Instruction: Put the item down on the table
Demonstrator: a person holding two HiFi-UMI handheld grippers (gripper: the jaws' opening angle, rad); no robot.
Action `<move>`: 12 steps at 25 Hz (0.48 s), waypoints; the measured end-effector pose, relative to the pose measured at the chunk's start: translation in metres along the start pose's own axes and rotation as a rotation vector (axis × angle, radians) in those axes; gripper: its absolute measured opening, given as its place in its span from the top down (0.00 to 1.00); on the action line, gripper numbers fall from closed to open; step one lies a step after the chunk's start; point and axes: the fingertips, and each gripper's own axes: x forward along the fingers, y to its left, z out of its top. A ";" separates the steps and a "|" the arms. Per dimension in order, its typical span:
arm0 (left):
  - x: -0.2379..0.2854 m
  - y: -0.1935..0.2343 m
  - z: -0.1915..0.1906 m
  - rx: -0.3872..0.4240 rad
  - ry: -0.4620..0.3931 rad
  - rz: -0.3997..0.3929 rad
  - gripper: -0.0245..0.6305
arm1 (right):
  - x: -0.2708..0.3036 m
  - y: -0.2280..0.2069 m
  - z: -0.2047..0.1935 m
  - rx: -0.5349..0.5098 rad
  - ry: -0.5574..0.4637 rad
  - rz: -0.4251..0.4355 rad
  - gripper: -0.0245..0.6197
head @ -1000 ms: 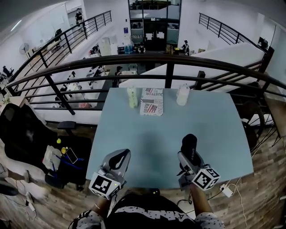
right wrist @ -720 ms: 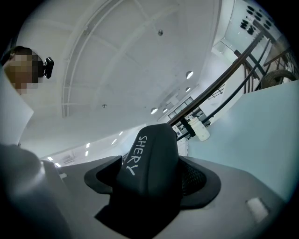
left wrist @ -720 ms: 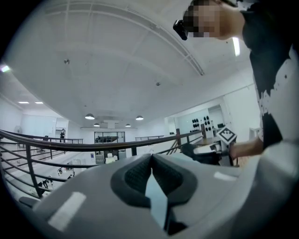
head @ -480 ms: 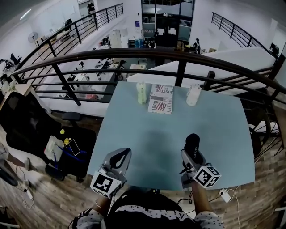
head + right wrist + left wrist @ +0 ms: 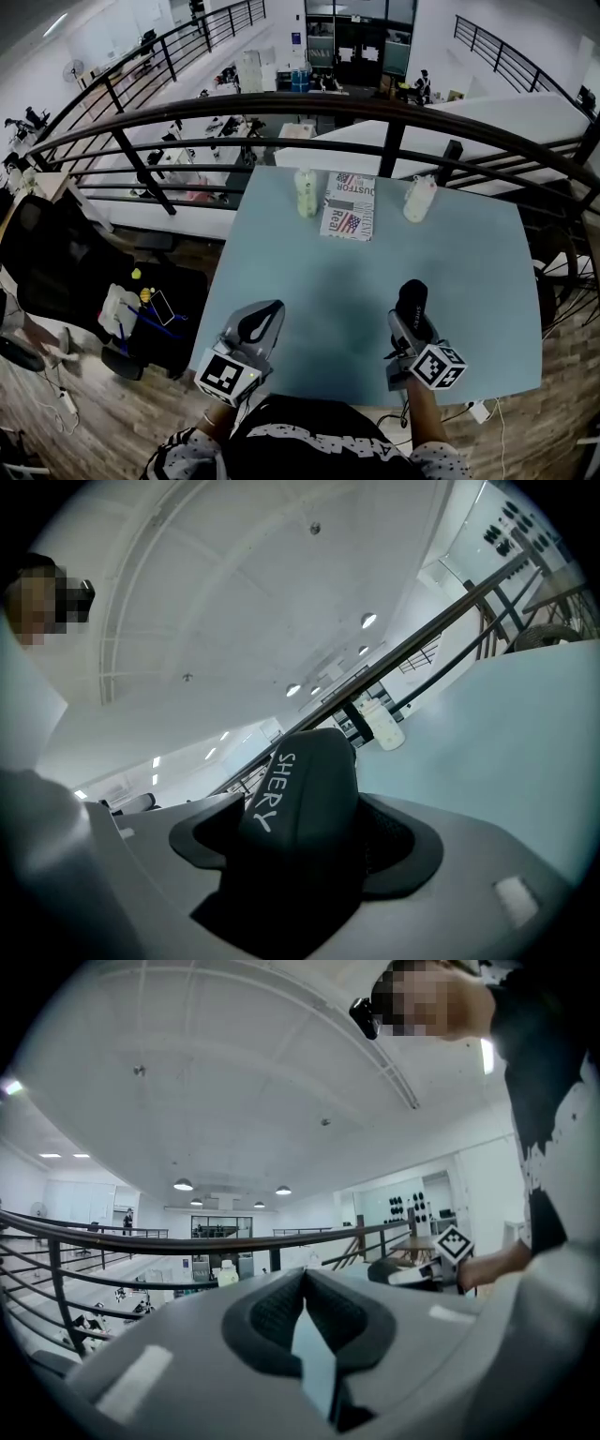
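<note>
A black oblong item (image 5: 411, 297) with white lettering (image 5: 305, 799) is clamped in my right gripper (image 5: 410, 317), which is shut on it above the near right part of the light blue table (image 5: 319, 281). In the right gripper view the item fills the space between the jaws of that gripper (image 5: 311, 847). My left gripper (image 5: 255, 324) hovers over the table's near left edge; in the left gripper view it (image 5: 305, 1309) shows its pads meeting with nothing between them.
At the table's far edge stand a pale green bottle (image 5: 306, 192), a printed packet (image 5: 349, 204) and a white bottle (image 5: 419, 199). A dark railing (image 5: 375, 108) runs behind the table. A black chair (image 5: 56, 272) and loose items lie on the floor at left.
The head view has shifted, so the table sits a little lower and to the right. Both grippers keep their places and the right one still holds the black item.
</note>
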 end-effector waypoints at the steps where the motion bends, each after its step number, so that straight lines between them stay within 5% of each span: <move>1: 0.002 0.004 0.000 0.000 0.002 0.000 0.96 | 0.004 -0.002 -0.001 -0.001 0.004 -0.004 0.36; 12: 0.018 0.023 0.000 -0.003 0.026 0.008 0.96 | 0.032 -0.023 -0.016 -0.008 0.054 -0.043 0.36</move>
